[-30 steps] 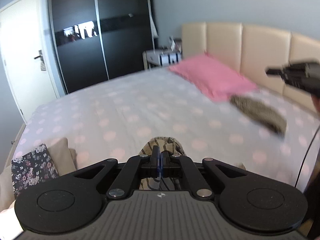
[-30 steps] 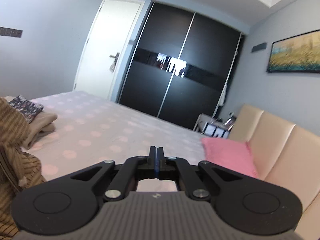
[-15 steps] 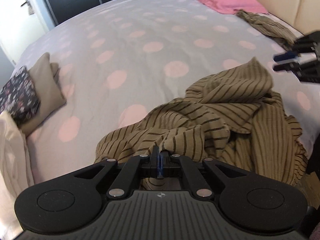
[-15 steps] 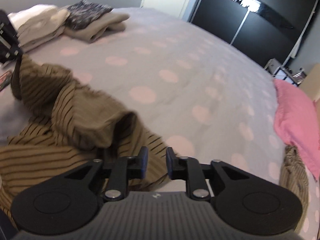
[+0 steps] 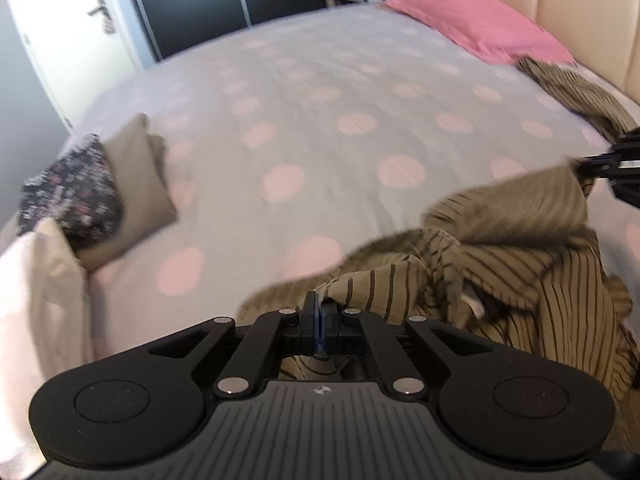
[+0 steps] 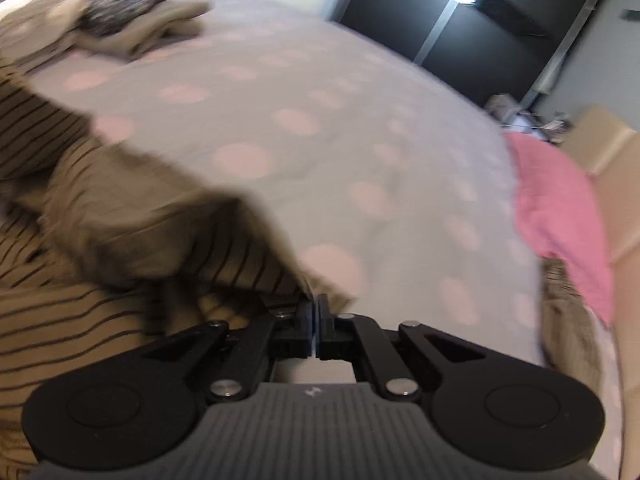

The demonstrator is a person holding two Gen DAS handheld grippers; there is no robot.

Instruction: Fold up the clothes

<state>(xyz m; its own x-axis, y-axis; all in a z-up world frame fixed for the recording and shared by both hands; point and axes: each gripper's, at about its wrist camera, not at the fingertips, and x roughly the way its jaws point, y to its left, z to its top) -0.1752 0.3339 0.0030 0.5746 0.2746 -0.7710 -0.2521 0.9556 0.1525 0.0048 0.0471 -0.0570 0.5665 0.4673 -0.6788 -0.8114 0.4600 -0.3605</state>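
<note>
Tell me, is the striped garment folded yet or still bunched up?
Still bunched up. The striped garment lies in a crumpled heap on the bed, its edges pinched by the left hand-held gripper and right hand-held gripper.

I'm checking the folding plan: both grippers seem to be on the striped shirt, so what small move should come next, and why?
Probably draw the two grippers apart and lift. The left gripper and right gripper are each shut on the striped shirt, which lies bunched on the bedspread; it needs spreading flat before any fold.

Crumpled tan black-striped shirt (image 5: 532, 280), heaped at the bed's near edge
</note>
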